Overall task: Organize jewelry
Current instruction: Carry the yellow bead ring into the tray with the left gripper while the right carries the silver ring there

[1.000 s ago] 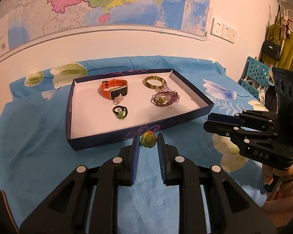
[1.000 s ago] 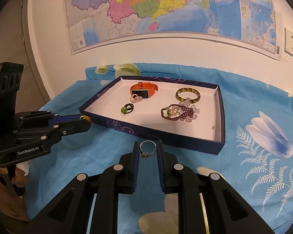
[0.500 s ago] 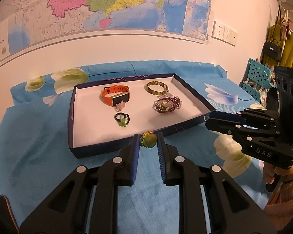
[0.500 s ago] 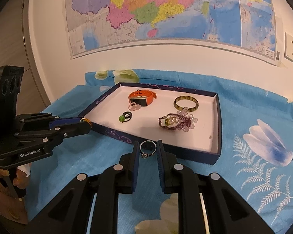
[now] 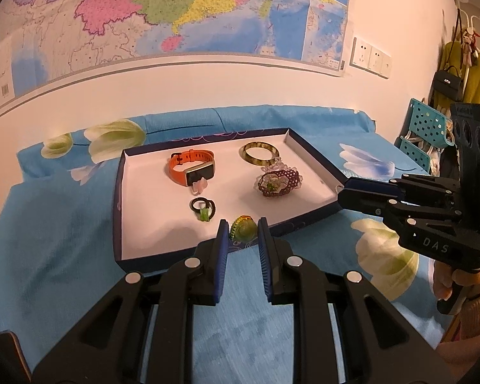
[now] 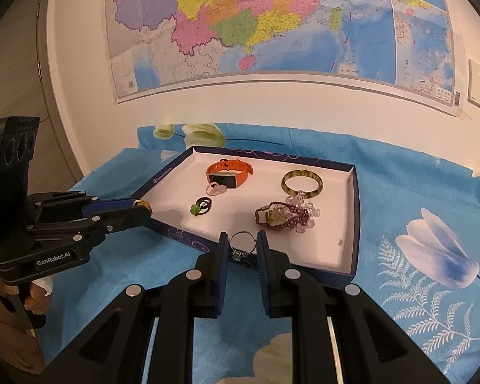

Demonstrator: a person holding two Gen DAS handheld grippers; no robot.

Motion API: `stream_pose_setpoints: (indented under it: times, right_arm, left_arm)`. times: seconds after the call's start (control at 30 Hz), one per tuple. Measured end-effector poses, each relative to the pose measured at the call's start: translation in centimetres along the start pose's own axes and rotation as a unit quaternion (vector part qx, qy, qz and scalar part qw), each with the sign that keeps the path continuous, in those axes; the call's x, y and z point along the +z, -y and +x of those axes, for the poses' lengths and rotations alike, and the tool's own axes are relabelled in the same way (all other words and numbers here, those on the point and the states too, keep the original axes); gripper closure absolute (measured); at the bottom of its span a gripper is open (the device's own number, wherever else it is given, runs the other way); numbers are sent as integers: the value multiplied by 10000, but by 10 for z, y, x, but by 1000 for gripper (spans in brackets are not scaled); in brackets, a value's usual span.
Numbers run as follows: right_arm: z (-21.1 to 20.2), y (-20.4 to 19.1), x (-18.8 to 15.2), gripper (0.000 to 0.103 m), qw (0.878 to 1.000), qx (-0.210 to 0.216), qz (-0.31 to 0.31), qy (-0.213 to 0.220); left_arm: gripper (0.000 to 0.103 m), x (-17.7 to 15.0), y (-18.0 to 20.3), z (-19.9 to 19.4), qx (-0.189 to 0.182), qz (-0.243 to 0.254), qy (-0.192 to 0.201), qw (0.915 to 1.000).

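Both grippers are nearing the navy cardboard tray [image 5: 307,156]; left gripper [image 5: 242,235] is pinching the green-and-amber bead ring [image 5: 244,228], right gripper [image 6: 242,248] pinching the thin silver ring [image 6: 241,244]; we are aiming for bare tray floor, releasing low

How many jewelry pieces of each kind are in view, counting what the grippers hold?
Rings: 4 - silver ring in right gripper, green-domed ring in left gripper, black ring, pink ring
Bangles: 1
Beaded bracelets: 1
Watches: 1
Total: 7
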State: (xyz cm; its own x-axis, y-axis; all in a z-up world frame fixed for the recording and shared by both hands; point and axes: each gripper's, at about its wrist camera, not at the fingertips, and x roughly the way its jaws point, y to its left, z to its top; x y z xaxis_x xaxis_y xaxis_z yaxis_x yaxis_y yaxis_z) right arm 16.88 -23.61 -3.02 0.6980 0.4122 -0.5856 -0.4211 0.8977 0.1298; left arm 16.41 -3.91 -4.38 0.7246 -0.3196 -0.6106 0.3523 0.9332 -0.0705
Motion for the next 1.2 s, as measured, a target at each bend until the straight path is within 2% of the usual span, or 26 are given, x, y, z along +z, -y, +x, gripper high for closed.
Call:
stream_pose_setpoints:
  times: [1.2]
  right_arm:
    - [33,12,28,87,9998,-163,-100,-55]
  left_arm:
    - [84,24,-12,27,130,-49,-1,9999]
